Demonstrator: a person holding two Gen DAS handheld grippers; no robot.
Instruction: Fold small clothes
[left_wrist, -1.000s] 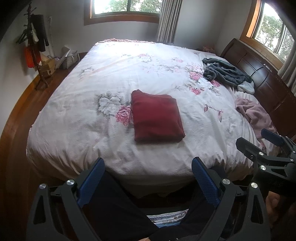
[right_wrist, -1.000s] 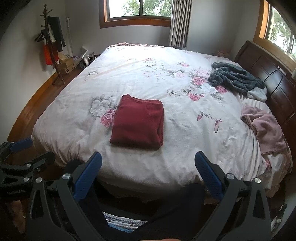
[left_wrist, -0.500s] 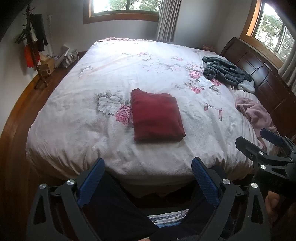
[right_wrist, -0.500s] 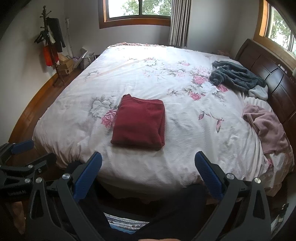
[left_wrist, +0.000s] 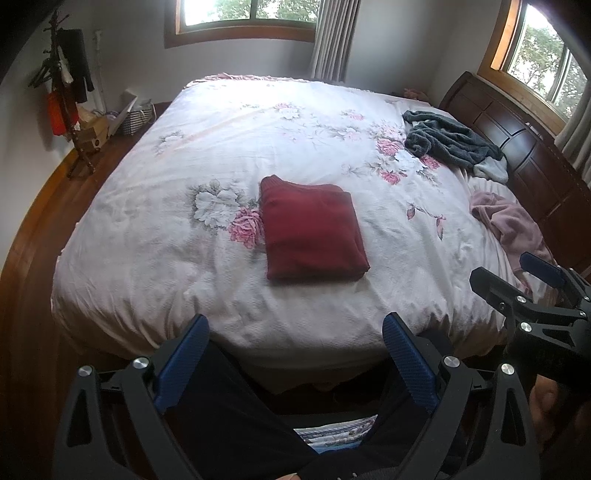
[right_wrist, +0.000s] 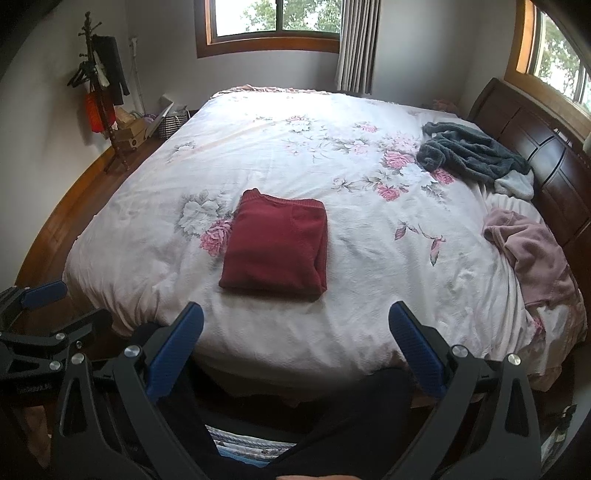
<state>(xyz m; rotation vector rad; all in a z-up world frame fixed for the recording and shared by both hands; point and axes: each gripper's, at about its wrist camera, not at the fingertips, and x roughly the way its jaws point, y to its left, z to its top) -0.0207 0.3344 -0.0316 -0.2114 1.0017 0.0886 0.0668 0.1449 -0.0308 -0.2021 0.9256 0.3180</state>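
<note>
A: Where's the red garment (left_wrist: 312, 230)?

B: Folded into a neat rectangle near the front middle of the bedspread (left_wrist: 184, 229), beside a pink flower print.

A: And the tongs?

B: Left gripper (left_wrist: 295, 325) and right gripper (right_wrist: 295, 314) both spread wide, empty, held off the bed's near edge. 2 crumpled pieces, a grey garment (right_wrist: 469, 151) and a pink garment (right_wrist: 532, 251), lie by the headboard (right_wrist: 546, 155)

My left gripper (left_wrist: 295, 363) and right gripper (right_wrist: 295, 352) look alike — black angular frames, silver screws. Their fingers (left_wrist: 408, 363) carry ribbed blue pads — and below I see dark trousers (left_wrist: 236, 424).
</note>
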